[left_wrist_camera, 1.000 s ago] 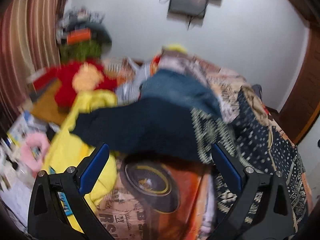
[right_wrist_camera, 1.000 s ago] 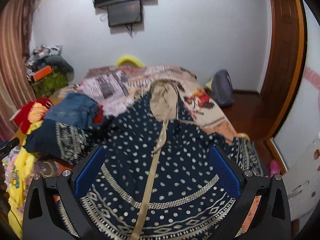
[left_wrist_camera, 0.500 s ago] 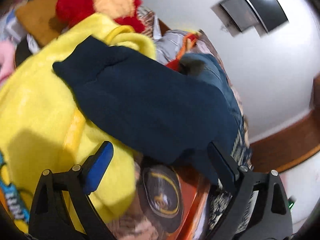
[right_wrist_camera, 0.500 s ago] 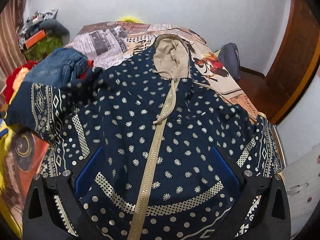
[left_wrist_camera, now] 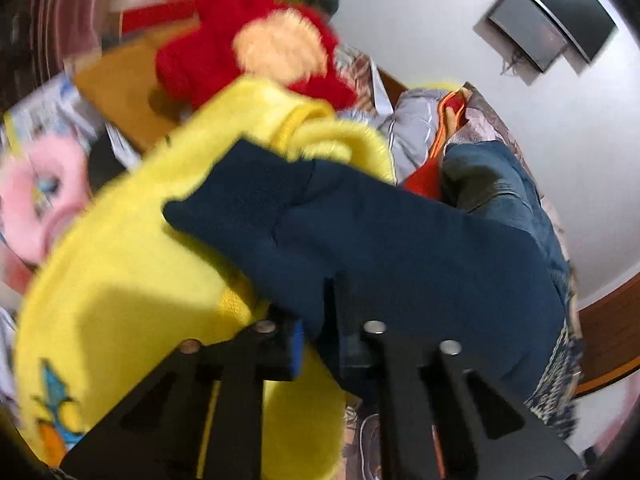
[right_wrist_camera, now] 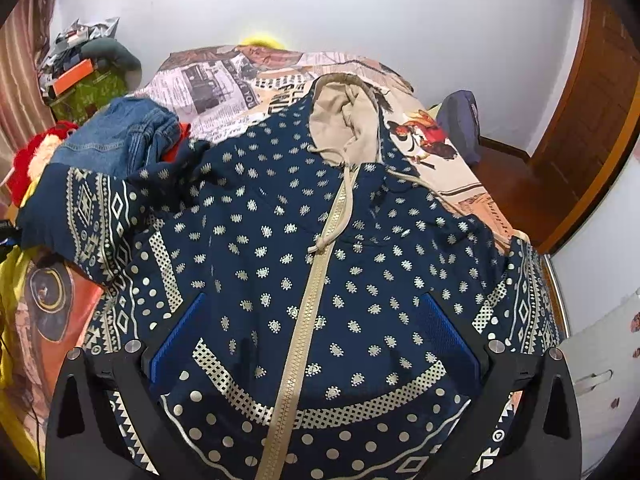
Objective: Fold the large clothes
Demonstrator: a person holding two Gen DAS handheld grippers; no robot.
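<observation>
White walls ring the bed [right_wrist_camera: 208, 80] where my navy hoodie [right_wrist_camera: 280, 248] lies spread, zipper up. My left tongs [left_wrist_camera: 320, 332] have just clenched onto its sleeve [left_wrist_camera: 400, 248] over a yellow garment [left_wrist_camera: 120, 288]; right tongs [right_wrist_camera: 316, 336] hover released above the hem.

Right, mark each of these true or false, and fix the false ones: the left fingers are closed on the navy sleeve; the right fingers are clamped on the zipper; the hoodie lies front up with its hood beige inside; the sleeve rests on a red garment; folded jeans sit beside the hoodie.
1. True: the left gripper has just been closing and pinches the navy sleeve.
2. False: the right gripper stands open over the hoodie, its fingers either side of the zipper.
3. True: the hood shows beige lining.
4. False: the sleeve lies across a yellow garment.
5. True: the jeans lie by the hoodie's shoulder.
</observation>
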